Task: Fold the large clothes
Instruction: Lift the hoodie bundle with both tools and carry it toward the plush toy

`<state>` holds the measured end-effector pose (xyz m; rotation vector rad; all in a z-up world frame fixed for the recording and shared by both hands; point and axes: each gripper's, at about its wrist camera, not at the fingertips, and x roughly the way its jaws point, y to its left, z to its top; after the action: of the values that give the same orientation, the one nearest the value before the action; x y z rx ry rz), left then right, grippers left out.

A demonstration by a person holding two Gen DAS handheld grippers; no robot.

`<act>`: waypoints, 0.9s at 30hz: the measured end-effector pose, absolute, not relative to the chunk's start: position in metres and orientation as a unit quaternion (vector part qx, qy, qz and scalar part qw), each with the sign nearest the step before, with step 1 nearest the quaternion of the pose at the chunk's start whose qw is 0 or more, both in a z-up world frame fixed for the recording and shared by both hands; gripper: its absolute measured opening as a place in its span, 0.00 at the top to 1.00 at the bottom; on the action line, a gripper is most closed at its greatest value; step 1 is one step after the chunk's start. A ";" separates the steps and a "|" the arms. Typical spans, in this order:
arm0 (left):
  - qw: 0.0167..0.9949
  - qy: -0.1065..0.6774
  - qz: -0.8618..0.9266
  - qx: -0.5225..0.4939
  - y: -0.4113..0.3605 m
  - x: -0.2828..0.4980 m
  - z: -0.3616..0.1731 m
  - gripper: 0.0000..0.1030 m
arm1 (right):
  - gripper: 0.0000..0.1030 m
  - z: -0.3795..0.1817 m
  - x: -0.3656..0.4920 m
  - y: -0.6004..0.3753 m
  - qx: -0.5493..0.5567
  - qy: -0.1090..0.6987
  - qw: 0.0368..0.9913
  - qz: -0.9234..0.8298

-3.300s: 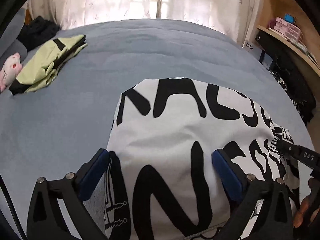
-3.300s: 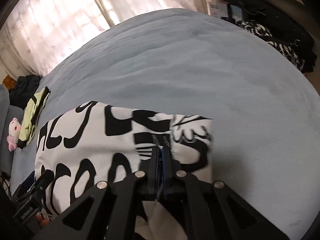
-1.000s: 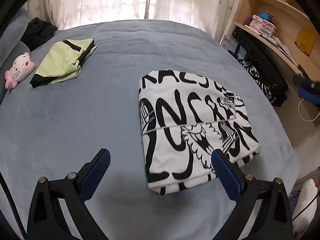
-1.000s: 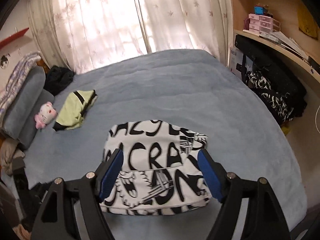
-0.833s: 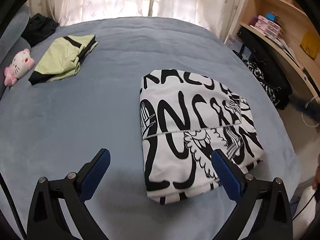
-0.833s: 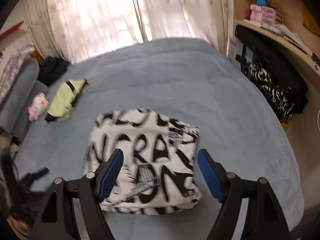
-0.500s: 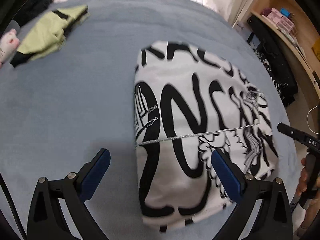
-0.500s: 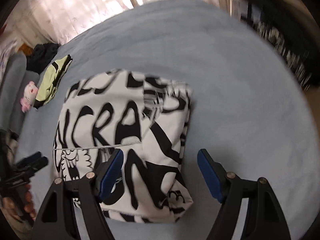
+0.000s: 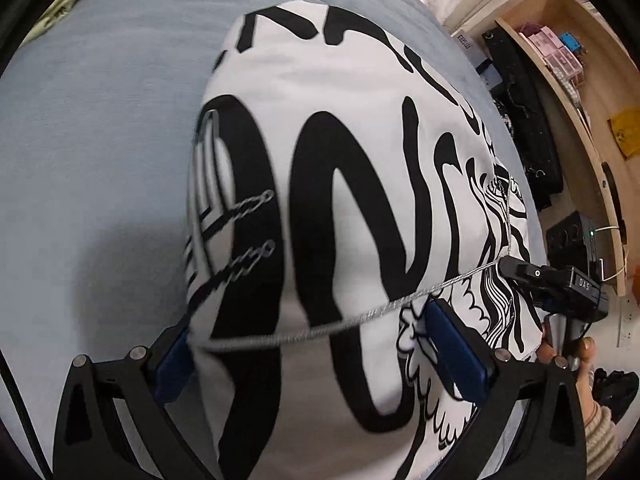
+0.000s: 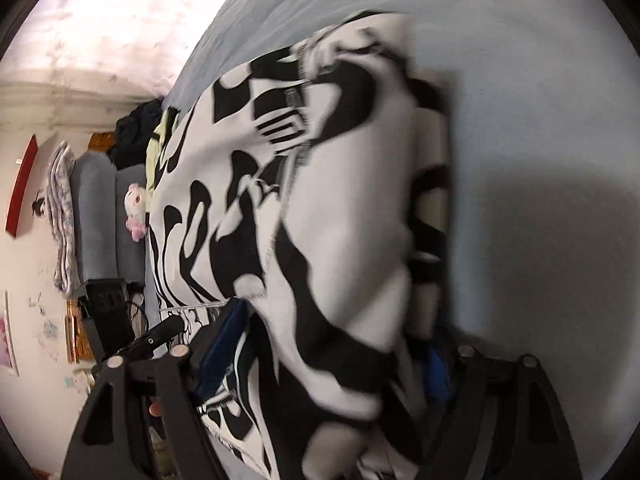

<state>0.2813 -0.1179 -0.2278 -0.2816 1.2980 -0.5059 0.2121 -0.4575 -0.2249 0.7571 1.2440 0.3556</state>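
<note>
Bed: a wide blue-grey bedcover (image 9: 96, 128) fills most of both views, smooth, with the shadow of my tools on it beside the garment.
Garment: the folded white garment with black lettering (image 9: 344, 184) lies flat on the bedcover, a stitched hem line running across its top layer near my left tool.
Left gripper: my left gripper (image 9: 316, 348) stands wide open over the near end of the garment; one blue pad sits at the garment's left folded edge, the other lies on top of the cloth. The cloth is between the pads, not pinched.
Right gripper: my right gripper (image 10: 324, 354) has just been opening and stands wide, with the garment's near corner bunched between its fingers; I see no pad pressing on the cloth, though blur hides much of the right pad.
Room, left view only: a wooden shelf unit (image 9: 576, 92) at the right with small pink boxes, dark bags (image 9: 528, 128) below it, and my right hand (image 9: 584, 360) holding the other tool at the garment's right edge.
Room, right view only: sunlit curtains (image 10: 120, 20), a grey cushion (image 10: 94, 216), a pink and white plush toy (image 10: 135, 212), a pale green garment (image 10: 158, 148) behind the white one, and a wall with pictures.
</note>
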 end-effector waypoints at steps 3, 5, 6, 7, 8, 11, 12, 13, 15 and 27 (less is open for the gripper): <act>0.755 0.593 -0.247 -0.135 -0.120 0.287 -0.232 0.00 | 0.18 -0.225 0.220 -0.450 0.340 0.561 0.733 0.180; 0.751 0.590 -0.261 -0.142 -0.119 0.290 -0.235 0.00 | 0.18 -0.227 0.225 -0.453 0.343 0.558 0.731 0.191; 0.749 0.589 -0.266 -0.147 -0.118 0.292 -0.236 0.00 | 0.18 -0.227 0.226 -0.453 0.347 0.556 0.730 0.193; 0.747 0.588 -0.270 -0.150 -0.114 0.294 -0.238 0.00 | 0.18 -0.227 0.227 -0.453 0.348 0.555 0.730 0.195; 0.746 0.586 -0.275 -0.155 -0.114 0.296 -0.240 0.00 | 0.18 -0.227 0.228 -0.451 0.345 0.552 0.733 0.196; 0.744 0.586 -0.276 -0.161 -0.114 0.299 -0.242 0.00 | 0.22 -0.224 0.231 -0.448 0.335 0.547 0.743 0.191; 0.744 0.587 -0.274 -0.163 -0.115 0.301 -0.241 0.00 | 0.25 -0.223 0.231 -0.446 0.330 0.547 0.747 0.184; 0.743 0.589 -0.271 -0.164 -0.116 0.302 -0.241 0.00 | 0.31 -0.221 0.232 -0.441 0.324 0.549 0.749 0.179; 0.744 0.593 -0.263 -0.162 -0.117 0.302 -0.238 0.00 | 0.41 -0.212 0.230 -0.435 0.302 0.552 0.758 0.170; 0.796 0.537 -0.253 -0.115 -0.096 0.273 -0.154 0.34 | 0.75 -0.107 0.194 -0.347 0.197 0.493 0.835 0.146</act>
<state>0.2728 -0.0959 -0.1540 -0.2475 1.1534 -0.5435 0.1942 -0.3468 -0.1067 0.4172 1.0449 0.3084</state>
